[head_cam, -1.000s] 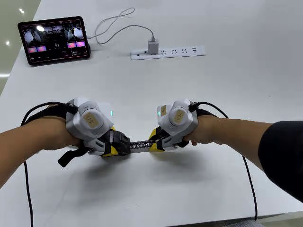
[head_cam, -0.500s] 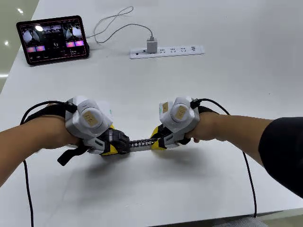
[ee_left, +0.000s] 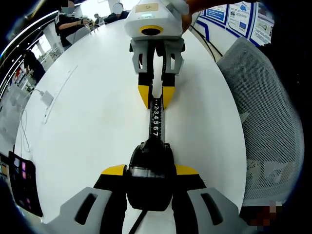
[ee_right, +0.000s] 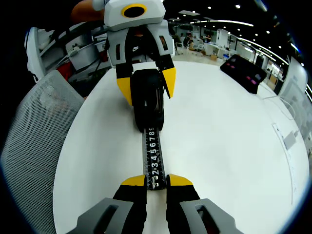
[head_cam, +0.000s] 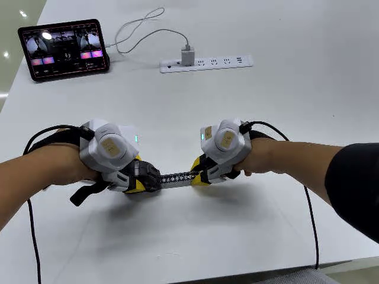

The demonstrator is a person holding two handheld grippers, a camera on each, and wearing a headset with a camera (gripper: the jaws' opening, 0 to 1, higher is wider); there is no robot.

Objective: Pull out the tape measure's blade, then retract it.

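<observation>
In the head view, the left gripper [head_cam: 142,177] has its fingers clamped on the black tape measure [head_cam: 151,176], which sits low over the white table [head_cam: 195,236]. The right gripper [head_cam: 198,176] pinches the tip of the blade [head_cam: 176,177]. A tablet [head_cam: 64,48] and a power strip [head_cam: 207,61] lie at the far side.

In the left gripper view, the left gripper [ee_left: 150,169] is tight on both sides of the tape measure [ee_left: 148,183]. The blade [ee_left: 155,123] runs straight ahead to the right gripper [ee_left: 156,100].

In the right gripper view, the right gripper [ee_right: 156,183] is closed flat on the blade [ee_right: 152,151] at its end, numbers one to nine showing.

Compared with a second ago, the grippers stand slightly further apart and a little more blade is drawn out.
</observation>
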